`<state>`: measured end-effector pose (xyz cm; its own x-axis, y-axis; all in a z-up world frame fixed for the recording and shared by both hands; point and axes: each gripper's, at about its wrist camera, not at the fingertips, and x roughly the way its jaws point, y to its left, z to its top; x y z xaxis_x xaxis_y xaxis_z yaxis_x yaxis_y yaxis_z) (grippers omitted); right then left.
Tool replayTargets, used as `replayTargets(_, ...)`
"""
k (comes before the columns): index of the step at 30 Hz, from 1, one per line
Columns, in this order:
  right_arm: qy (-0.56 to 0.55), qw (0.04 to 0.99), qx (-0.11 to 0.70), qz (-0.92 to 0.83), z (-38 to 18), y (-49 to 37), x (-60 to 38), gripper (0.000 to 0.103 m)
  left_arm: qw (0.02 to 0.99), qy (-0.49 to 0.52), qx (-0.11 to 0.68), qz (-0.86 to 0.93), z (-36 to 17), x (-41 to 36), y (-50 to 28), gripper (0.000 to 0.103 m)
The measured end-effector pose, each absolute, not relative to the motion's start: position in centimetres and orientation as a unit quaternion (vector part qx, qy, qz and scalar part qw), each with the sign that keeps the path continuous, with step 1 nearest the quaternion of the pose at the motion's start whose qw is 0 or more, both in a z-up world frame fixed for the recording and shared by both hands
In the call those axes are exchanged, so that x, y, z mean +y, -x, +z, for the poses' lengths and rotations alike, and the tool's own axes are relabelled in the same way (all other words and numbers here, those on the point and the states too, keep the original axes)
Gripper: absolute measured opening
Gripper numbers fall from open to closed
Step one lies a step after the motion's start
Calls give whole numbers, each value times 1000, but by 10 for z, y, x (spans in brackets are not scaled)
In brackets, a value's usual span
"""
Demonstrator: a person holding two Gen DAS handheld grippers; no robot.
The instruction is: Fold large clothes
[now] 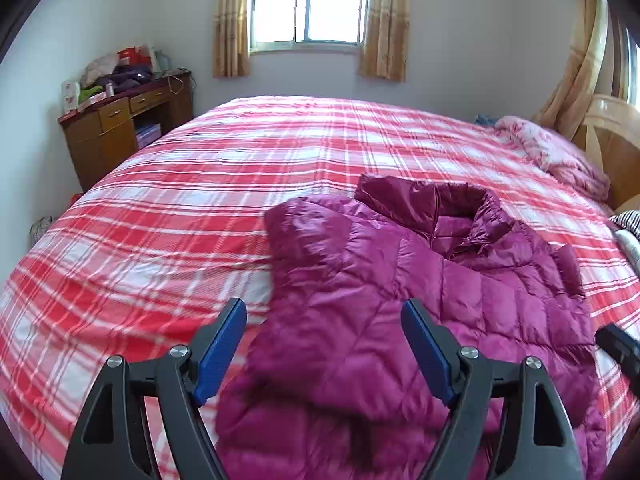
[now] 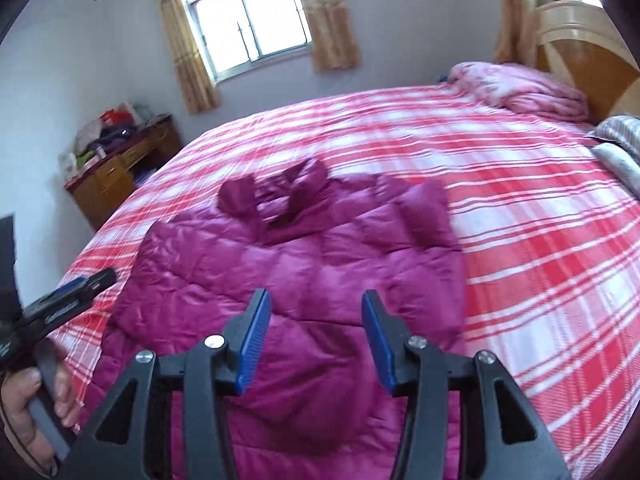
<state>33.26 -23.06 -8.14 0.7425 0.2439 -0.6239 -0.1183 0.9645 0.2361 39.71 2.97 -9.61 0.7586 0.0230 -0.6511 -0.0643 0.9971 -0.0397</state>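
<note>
Jacket [image 1: 420, 300], magenta, quilted, lies flat on the bed [image 1: 160, 240], which has a red-and-white plaid cover. Left wrist view: jacket fills lower centre to right of frame, collar toward the upper right, one sleeve folded across the body at frame centre. Right wrist view: jacket at centre and lower centre, collar toward the top.

Left gripper [image 1: 324, 348]: jaws spread wide, nothing pinched; blue pads above the jacket's lower part, no contact visible. It also shows at the left edge of the right wrist view, held by the person's hand [image 2: 36, 408].

Right gripper [image 2: 316, 340]: jaws parted, nothing between them; jacket fabric lies below the gap, pads not pressing on it. Its tip shows at the right edge of the left wrist view.

Surroundings: pink quilt [image 1: 560, 152] bunched at the upper right by the headboard [image 2: 580, 40]; wooden desk [image 1: 120, 128] with clutter at the left; window [image 1: 308, 0] with curtains at the top.
</note>
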Motion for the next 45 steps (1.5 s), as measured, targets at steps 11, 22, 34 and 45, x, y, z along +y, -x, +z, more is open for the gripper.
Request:
replayTargets(11,-82,913,387,98,-121,-352,-216,51,914,19,401,59,-158,34,-445,80)
replayTargets(22,-48,912,397,89,-138,-361,-200,51,898,65,431,59,-174,51,-454,94)
replayTargets(34,-14,908,414,68,-147,-367,-189,51,895,57,438,71,-179,49,-456,99)
replayTargets(45,25,909,414,47,-151,-364,-178,52,894,54,439,72,-179,49,-456,99)
